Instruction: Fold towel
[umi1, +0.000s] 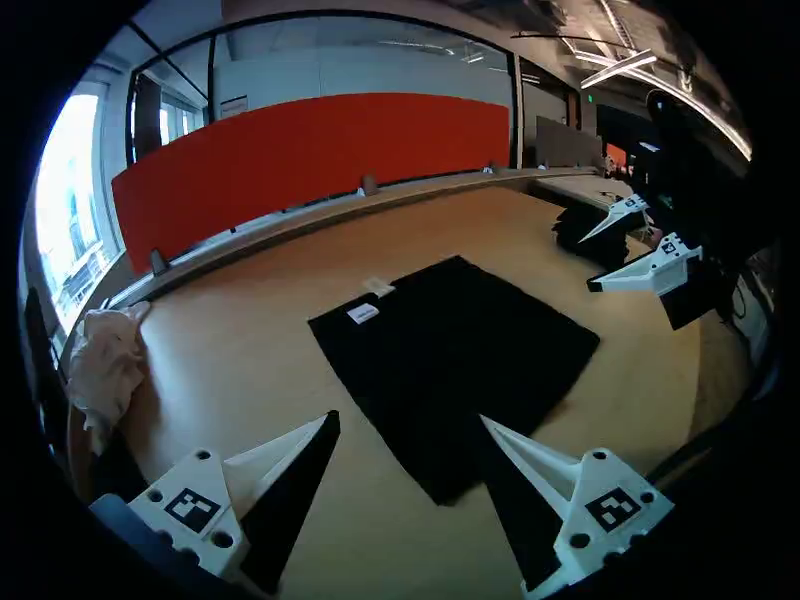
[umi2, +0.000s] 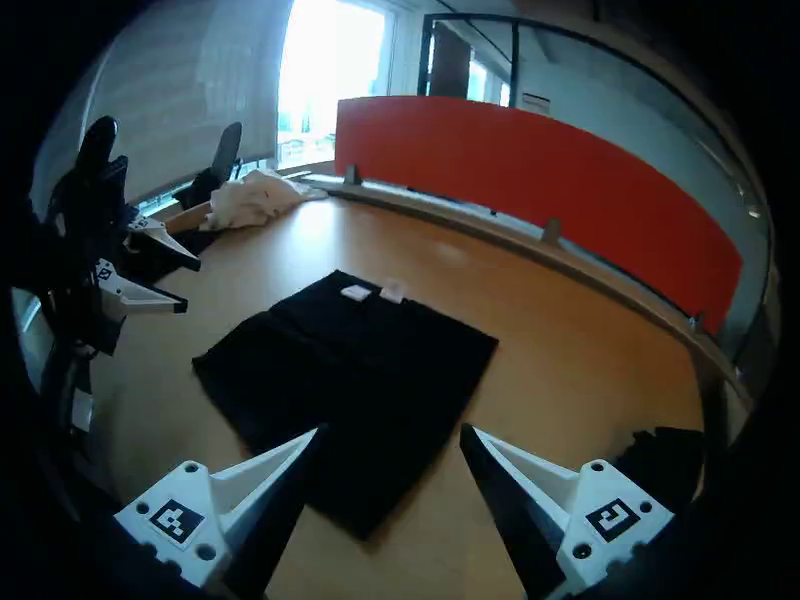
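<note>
While the left gripper (umi1: 409, 417) and right gripper (umi2: 393, 429) hung with fingers spread, holding nothing, the black towel (umi1: 455, 365) lay flat on the wooden table (umi1: 250, 340). It sat diagonally, and its long axis seemingly ran from its white-tagged edge (umi1: 363, 313) toward the right gripper.

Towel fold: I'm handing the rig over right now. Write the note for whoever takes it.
Left tool: open, empty, poised at one edge of the black towel.
Right tool: open, empty, across the towel from the left one.
Towel: flat on the wooden table, with white tags at one edge. It may already be folded once; I cannot confirm.
Done: nothing gripped yet.
Left: probably grasp an edge with both tools, fold it over, then flatten.
</note>
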